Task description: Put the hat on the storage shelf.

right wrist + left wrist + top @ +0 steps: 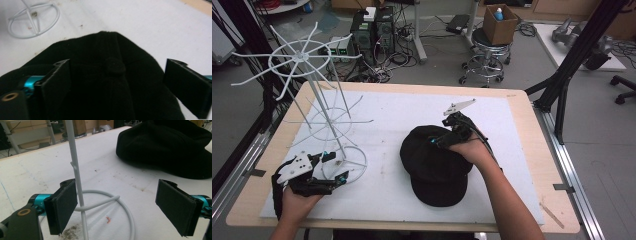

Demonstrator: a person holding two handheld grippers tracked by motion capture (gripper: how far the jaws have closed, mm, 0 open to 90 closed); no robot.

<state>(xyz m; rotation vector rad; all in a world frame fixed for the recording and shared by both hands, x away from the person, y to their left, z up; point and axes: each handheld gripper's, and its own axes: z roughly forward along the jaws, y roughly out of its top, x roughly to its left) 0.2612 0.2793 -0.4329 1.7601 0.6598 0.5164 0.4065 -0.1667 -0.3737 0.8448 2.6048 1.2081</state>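
Observation:
A black cap (434, 165) lies on the white mat, brim toward the near edge. My right gripper (439, 137) sits low over its crown, open. In the right gripper view the jaws (117, 72) straddle the crown, and the cap's top button (114, 67) lies between them. A white wire rack (302, 57) stands at the left on a ring base (357, 165). My left gripper (337, 166) is open at the foot of that rack. In the left gripper view the rack's pole (75, 162) rises just beside the left pad (63, 205), and the right pad is far from it.
The white mat (512, 150) covers most of the wooden table (542, 165). The rack's wire arms spread wide over the table's far left corner. Black frame posts (572, 60) stand by the right edge; a stool, a box and cables are on the floor beyond.

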